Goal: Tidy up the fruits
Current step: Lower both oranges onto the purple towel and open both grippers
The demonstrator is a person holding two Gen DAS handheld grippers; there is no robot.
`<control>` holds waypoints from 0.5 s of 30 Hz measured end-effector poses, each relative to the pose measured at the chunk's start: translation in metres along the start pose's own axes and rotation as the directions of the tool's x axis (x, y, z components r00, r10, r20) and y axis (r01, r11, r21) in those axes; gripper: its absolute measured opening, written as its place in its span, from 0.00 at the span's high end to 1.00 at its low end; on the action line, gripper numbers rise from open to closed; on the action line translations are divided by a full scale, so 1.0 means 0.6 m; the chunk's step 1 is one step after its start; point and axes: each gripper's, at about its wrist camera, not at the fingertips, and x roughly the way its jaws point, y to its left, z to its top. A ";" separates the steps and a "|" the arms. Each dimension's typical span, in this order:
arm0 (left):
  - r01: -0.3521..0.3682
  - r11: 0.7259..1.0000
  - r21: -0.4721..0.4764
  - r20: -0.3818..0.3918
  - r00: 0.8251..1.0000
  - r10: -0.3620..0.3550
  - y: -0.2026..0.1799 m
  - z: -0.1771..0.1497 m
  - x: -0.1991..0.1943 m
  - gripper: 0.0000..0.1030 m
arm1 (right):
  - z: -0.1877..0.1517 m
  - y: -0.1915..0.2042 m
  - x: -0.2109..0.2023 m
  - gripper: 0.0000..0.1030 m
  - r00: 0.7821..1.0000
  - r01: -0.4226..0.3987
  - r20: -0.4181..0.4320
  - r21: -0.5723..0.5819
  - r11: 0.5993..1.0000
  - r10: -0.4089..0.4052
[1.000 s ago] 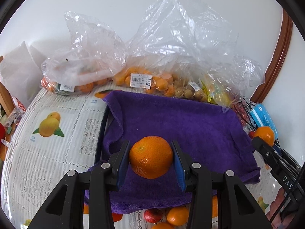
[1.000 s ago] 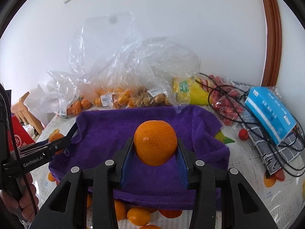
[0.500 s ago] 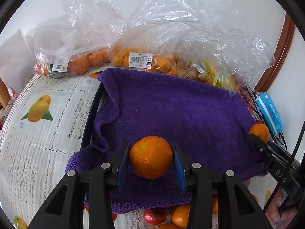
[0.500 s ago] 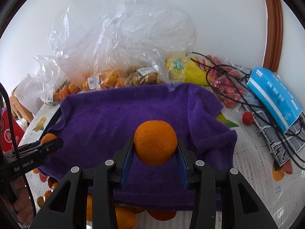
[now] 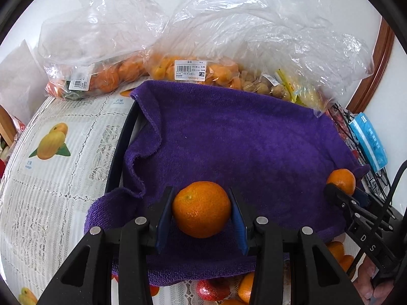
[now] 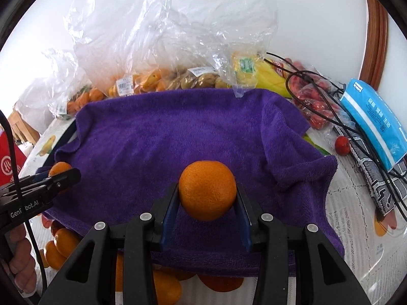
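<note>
My left gripper is shut on an orange and holds it over the near edge of a purple towel that covers a dark tray. My right gripper is shut on a second orange over the towel's near right part. Each gripper shows in the other's view: the right one with its orange at the right, the left one with its orange at the left. Loose oranges and a red apple lie in front of the towel.
Clear plastic bags of oranges, small citrus and brown fruit line the back by the wall. Bananas, bagged red fruit, black cables and a blue tissue pack lie at the right. A fruit-print tablecloth covers the table.
Both grippers have moved forward and lower toward the towel, each still holding its orange. The towel and the bags look larger and nearer.
</note>
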 end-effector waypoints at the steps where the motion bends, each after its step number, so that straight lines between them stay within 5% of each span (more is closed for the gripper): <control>1: -0.003 1.000 0.005 -0.001 1.000 0.003 -0.002 0.000 0.001 0.61 | 0.000 0.001 -0.001 0.59 1.000 0.002 0.007 -0.001 1.000 -0.002; 9: 0.003 1.000 0.015 -0.017 1.000 -0.003 -0.004 0.000 0.006 0.61 | 0.004 -0.001 -0.010 0.59 1.000 0.006 0.030 -0.001 1.000 -0.006; 13: 0.020 1.000 0.010 -0.004 1.000 -0.020 -0.003 0.001 0.001 0.60 | 0.004 -0.002 -0.014 0.50 0.999 0.012 0.037 0.007 1.000 -0.013; 15: 0.016 1.000 0.025 0.015 1.000 -0.016 -0.007 0.000 -0.005 0.50 | 0.005 -0.003 -0.019 0.44 0.999 0.012 0.043 0.011 1.000 -0.013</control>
